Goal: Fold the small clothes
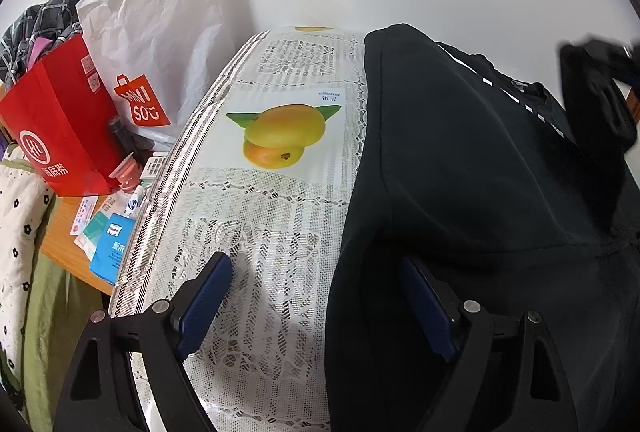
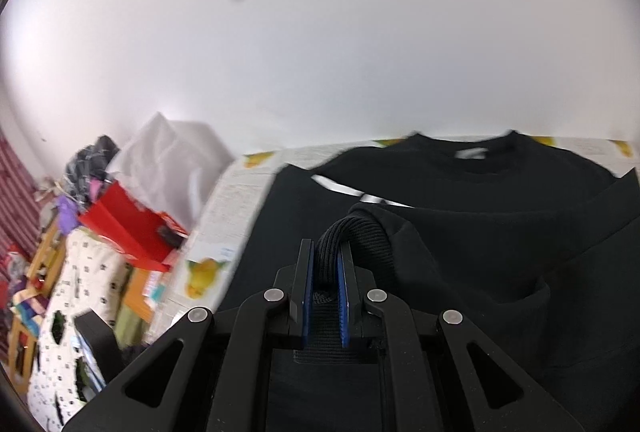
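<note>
A black sweatshirt with white lettering lies on a table under a lace cloth printed with mangoes. My left gripper is open and empty, low over the sweatshirt's left edge, one finger above the cloth, one above the fabric. My right gripper is shut on the sweatshirt's ribbed cuff and holds the sleeve lifted over the body of the sweatshirt. The right gripper also shows blurred at the far right of the left wrist view.
A red paper bag and a white Miniso bag stand left of the table on a wooden surface with small packets. A dotted quilt lies at the left. A white wall is behind.
</note>
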A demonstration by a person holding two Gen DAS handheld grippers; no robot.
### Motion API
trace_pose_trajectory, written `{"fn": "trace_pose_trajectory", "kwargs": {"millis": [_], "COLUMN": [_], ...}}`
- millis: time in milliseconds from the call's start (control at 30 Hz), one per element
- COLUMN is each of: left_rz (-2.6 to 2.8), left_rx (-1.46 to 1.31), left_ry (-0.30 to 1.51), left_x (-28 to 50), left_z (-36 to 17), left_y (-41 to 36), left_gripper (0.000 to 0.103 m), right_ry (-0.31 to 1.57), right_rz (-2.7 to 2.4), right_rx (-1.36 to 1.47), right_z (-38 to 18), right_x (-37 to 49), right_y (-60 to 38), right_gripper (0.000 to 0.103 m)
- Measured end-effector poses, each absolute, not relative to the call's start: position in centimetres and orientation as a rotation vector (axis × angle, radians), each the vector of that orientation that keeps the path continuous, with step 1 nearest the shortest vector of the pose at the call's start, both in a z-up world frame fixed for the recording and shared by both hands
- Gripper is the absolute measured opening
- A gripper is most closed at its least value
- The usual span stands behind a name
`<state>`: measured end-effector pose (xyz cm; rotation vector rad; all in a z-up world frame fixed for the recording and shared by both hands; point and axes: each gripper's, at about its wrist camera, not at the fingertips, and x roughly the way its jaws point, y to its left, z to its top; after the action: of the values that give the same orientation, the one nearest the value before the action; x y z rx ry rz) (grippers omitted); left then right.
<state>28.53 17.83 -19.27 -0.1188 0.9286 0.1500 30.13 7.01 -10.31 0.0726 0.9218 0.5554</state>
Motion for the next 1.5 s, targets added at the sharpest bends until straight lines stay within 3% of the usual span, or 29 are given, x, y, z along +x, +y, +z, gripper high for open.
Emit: {"fn": "trace_pose_trajectory", "kwargs": {"millis": [333,467,567,667,933,1067,1333,1500], "left_rz": [0.151,0.151,0.149,0.139,0.082,0.024,-0.005,-0.020], "left_rx": [-0.113,-0.114,-0.122,-0.161,-0.154,-0.066,0.090,0.086], "left_ry": [0.929,0.929,0.926,0.917,0.832,0.770,0.803,0.843], "left_x": [28.6,28.6,28.6,28.5,27.6,27.5,29.0,30.1], "left_z": [-19.3,-19.3,-19.2,-19.1,-17.5,-16.2,-14.7,-15.3], "left_y": [17.7,17.6,17.6,17.8,16.6,13.5,9.4,8.9], "left_gripper": [0.086,0.086,0.086,0.086,0.085,0.085,0.085,0.077], "right_ry": [0.943,1.013,1.041,0.970,0.889,0.930,1.000,1.016], "right_rz": [0.621,0.666,0.710,0.672,0.304,0.243,0.229,0.239], "right_rx": [0.102,0.093,0.032,0.018,-0.223,-0.177,-0.161,-0.121], "right_z": [-12.5,-14.8,-15.7,-14.5,-13.2,-14.4,-18.7,-20.1], "right_x": [31.8,31.9,31.5,31.2,30.1,28.4,26.1,26.8], "right_y": [11.6,11.9,11.3,8.0,-3.9,-9.9,-13.2,-13.9], "right_gripper": [0.011,0.019,0.031,0.041,0.041,0.041,0.039,0.032]}}
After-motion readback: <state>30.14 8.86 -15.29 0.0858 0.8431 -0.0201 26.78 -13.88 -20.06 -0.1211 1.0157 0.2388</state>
